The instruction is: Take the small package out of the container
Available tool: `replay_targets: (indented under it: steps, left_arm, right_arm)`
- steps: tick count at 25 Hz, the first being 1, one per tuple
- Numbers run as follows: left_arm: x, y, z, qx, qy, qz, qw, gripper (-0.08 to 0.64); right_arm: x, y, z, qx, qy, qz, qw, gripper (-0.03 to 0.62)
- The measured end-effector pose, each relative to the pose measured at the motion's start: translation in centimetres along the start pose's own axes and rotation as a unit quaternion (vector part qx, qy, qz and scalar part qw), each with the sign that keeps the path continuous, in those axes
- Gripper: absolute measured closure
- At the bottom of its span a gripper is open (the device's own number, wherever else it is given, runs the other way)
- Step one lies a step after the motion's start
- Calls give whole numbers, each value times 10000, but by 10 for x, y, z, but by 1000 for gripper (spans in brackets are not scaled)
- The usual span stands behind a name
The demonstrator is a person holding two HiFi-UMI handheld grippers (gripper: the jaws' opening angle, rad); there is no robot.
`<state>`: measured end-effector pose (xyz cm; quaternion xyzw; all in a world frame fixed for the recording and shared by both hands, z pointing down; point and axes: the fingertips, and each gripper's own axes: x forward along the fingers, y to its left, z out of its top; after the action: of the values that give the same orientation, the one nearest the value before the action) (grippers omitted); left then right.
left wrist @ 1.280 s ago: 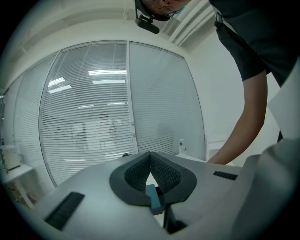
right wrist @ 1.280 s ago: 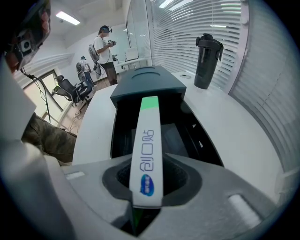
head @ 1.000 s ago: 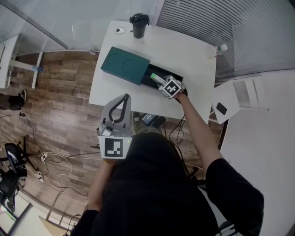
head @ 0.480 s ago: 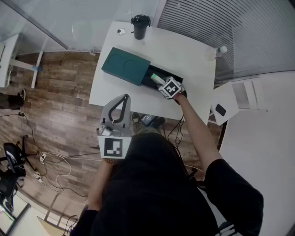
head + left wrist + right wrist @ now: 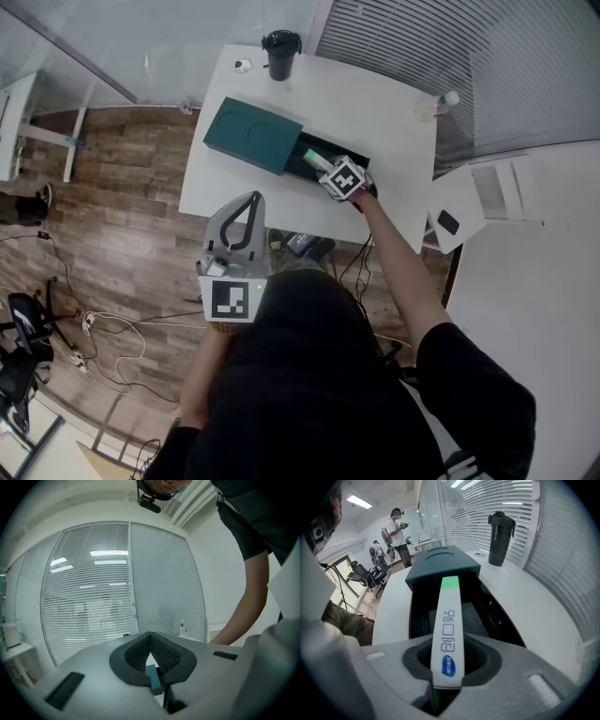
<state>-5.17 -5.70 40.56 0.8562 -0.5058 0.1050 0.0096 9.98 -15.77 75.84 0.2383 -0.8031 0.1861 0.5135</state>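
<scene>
A dark teal container (image 5: 253, 133) lies on the white table (image 5: 375, 103), its lid slid left and its black inside (image 5: 309, 167) exposed. My right gripper (image 5: 328, 171) reaches steeply down over that open end, shut on the small package (image 5: 449, 630). The package is a slim white box with a green end and blue print, and it stands up out of the opening (image 5: 422, 606) between the jaws of my right gripper (image 5: 447, 670). My left gripper (image 5: 247, 204) hangs off the table near the person's body, tips together, holding nothing. In the left gripper view, the left gripper (image 5: 150, 641) faces window blinds.
A black lidded cup (image 5: 280, 52) stands at the table's far edge, with a small round thing (image 5: 244, 64) beside it. A small bottle (image 5: 441, 101) sits at the right edge. A low white stand with a phone (image 5: 449, 222) is to the right. Cables lie on the wooden floor (image 5: 122, 244).
</scene>
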Motion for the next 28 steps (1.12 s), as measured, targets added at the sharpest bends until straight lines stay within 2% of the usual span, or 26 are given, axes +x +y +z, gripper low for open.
replay_targets:
  steps: [15, 28]
  left_arm:
    - [-3, -6, 1, 10, 20, -61, 10000, 561]
    - [0, -12, 3, 55, 4, -144, 9999, 561]
  right_arm:
    - [-2, -4, -1, 450, -84, -235, 9987, 503]
    - [-11, 2, 4, 281, -194, -232, 9991, 502]
